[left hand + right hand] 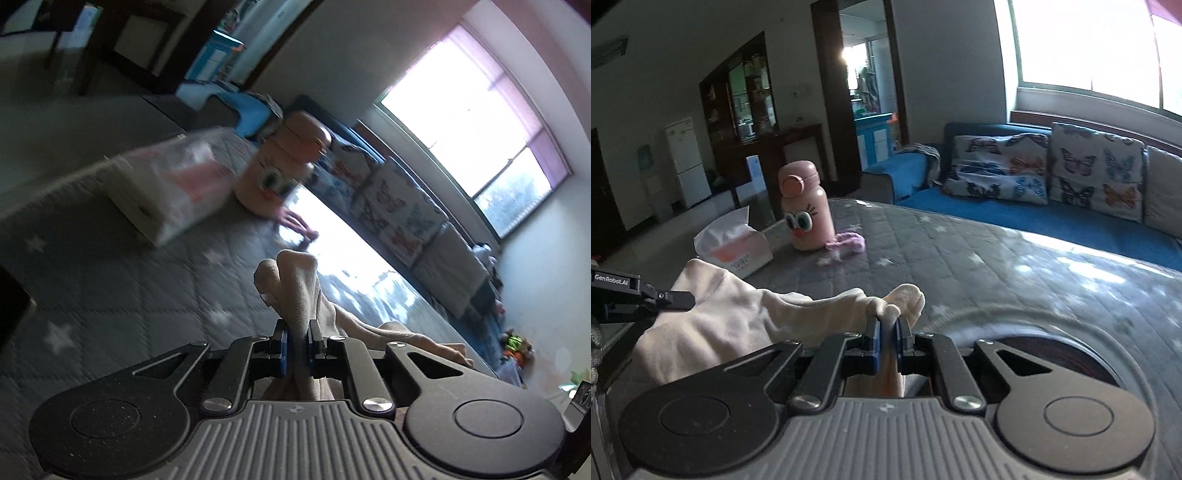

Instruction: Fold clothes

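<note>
Left tool: the left tool [297, 345] is pressed together on a bunched edge of the cream garment [295, 280], which sticks up past its tips.
Right tool: the right tool [886, 332] pinches another bunched edge of the same cream garment [746, 314]; the left tool [670, 295] shows at the left of this view, with cloth at its tip.
Garment: it hangs between the two tools, slack and crumpled, over the near edge of the grey star-quilted surface [979, 266].
Other things: a pink bottle [805, 206], a tissue box [738, 251] and a small pink item [849, 242] sit toward the far left corner of the surface, well apart from the cloth.
Step in hand: judged from the double grip, the garment is being lifted and spread before a fold.
Next move: likely draw the tools apart to take out the slack, then lay the cloth flat on bare quilt, clear of the bottle and box.
</note>
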Available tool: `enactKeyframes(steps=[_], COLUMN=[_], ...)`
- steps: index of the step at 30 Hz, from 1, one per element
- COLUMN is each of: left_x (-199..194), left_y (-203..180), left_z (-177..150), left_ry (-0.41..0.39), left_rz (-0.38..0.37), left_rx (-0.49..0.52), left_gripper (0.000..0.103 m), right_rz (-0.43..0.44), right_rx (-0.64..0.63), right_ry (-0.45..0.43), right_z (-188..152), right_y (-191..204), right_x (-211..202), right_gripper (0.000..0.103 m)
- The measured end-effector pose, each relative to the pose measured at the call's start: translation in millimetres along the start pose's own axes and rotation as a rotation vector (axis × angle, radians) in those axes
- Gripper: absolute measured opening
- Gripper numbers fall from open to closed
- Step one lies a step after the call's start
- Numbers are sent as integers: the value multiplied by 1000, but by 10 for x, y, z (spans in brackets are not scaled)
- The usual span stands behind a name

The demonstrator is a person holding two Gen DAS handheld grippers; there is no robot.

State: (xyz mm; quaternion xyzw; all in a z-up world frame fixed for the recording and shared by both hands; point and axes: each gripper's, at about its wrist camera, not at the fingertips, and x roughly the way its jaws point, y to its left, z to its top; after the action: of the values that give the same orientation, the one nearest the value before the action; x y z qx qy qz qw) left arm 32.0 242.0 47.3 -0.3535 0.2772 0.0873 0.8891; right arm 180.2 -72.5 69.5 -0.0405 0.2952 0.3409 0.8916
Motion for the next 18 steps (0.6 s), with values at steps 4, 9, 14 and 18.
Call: enactKeyframes(steps=[4, 9, 14, 18], left_x=[24, 153, 143, 89], left_y=[107, 269, 348, 253], left_z=[46, -4, -8, 16], left_ry=[-8, 29, 27, -5], left_rz=[35, 106, 145, 154], left_rx=[-16, -30, -6, 49], left_gripper=[11, 12, 19, 23], right_rz=[15, -21, -9, 45], right_rx=[-1, 18, -2, -46], right_ry=[7, 63, 77, 103], right_z=[62, -4, -46, -84], right_y=[27, -22, -20, 130], right_x=[218, 533, 523, 478], right_gripper=[7, 13, 14, 26])
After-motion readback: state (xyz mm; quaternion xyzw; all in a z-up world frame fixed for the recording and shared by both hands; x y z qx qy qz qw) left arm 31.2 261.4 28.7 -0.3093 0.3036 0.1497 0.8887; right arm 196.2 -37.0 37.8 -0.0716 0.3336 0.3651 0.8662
